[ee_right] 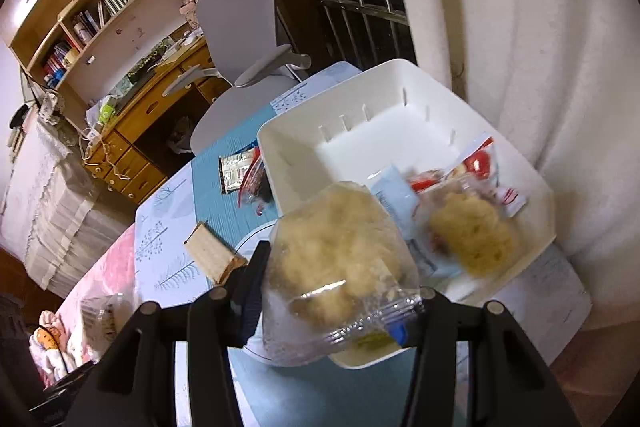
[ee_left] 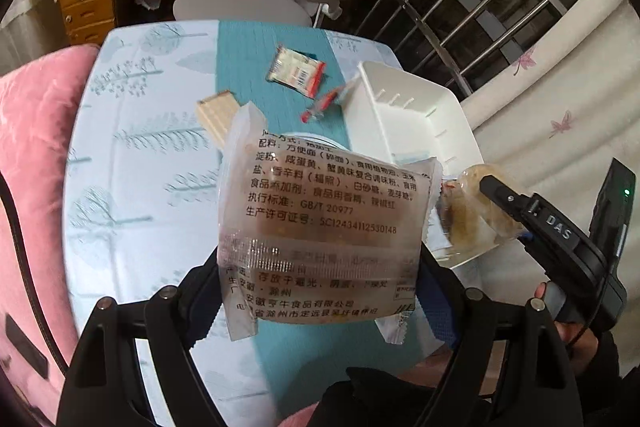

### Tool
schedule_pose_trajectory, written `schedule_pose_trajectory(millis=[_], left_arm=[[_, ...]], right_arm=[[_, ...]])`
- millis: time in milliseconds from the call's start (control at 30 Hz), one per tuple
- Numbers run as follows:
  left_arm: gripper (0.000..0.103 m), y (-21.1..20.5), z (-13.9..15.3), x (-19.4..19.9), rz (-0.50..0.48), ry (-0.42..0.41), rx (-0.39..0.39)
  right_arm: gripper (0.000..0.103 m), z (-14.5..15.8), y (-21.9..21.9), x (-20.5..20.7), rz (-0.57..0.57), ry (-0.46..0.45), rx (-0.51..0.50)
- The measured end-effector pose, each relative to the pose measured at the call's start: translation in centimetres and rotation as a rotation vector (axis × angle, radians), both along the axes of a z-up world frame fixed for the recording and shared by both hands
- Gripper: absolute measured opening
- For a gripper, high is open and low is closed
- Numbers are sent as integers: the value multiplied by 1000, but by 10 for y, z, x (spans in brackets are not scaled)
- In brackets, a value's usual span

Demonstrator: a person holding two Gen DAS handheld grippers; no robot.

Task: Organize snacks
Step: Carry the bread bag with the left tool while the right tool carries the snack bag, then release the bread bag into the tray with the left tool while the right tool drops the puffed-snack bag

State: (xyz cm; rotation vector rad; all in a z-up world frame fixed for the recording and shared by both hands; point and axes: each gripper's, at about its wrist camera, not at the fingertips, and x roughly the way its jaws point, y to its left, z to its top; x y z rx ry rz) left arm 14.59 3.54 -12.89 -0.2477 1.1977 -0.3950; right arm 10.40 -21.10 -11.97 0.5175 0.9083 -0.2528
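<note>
While a wide printed packet (ee_left: 324,223) was clamped across the broadly spread left gripper (ee_left: 320,291), a clear biscuit pouch (ee_right: 336,267) was pinched in the half-closed right gripper (ee_right: 332,303), over the white bin (ee_right: 400,75); slippery film could be dropped short onto the table (ee_left: 132,163).

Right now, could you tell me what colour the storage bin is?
The bin is plain white, clearest in the right wrist view.
</note>
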Motion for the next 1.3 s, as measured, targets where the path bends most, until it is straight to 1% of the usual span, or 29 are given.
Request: schedule_pose_trajectory(millis=[133, 267, 433, 633, 767, 833, 900, 933, 967, 1067, 1300], left_arm=[[84, -41, 5, -4, -5, -10, 5], [84, -86, 16, -8, -16, -60, 11], [84, -131, 22, -6, -21, -112, -5], [84, -176, 23, 8, -24, -159, -25], [85, -198, 21, 18, -24, -171, -32], [90, -209, 19, 21, -32, -169, -27], [92, -214, 19, 21, -24, -176, -32], [93, -215, 19, 21, -17, -177, -42], [95, -216, 18, 22, -6, -173, -47], [96, -213, 14, 23, 36, -156, -41], [96, -190, 0, 19, 134, -103, -42]], right_arm=[[49, 9, -35, -5, 60, -38, -5], [49, 15, -69, -4, 98, -57, 3], [49, 26, -107, 4, 151, -94, -22], [49, 36, -135, 22, 234, -134, -69], [50, 44, -148, 34, 254, -155, -91], [51, 46, -153, 40, 267, -165, -93], [59, 47, -159, 46, 274, -152, -96], [71, 46, -161, 48, 268, -143, -99], [77, 46, -164, 48, 257, -140, -99], [79, 43, -171, 50, 249, -136, -80], [79, 35, -170, 54, 267, -108, -51]])
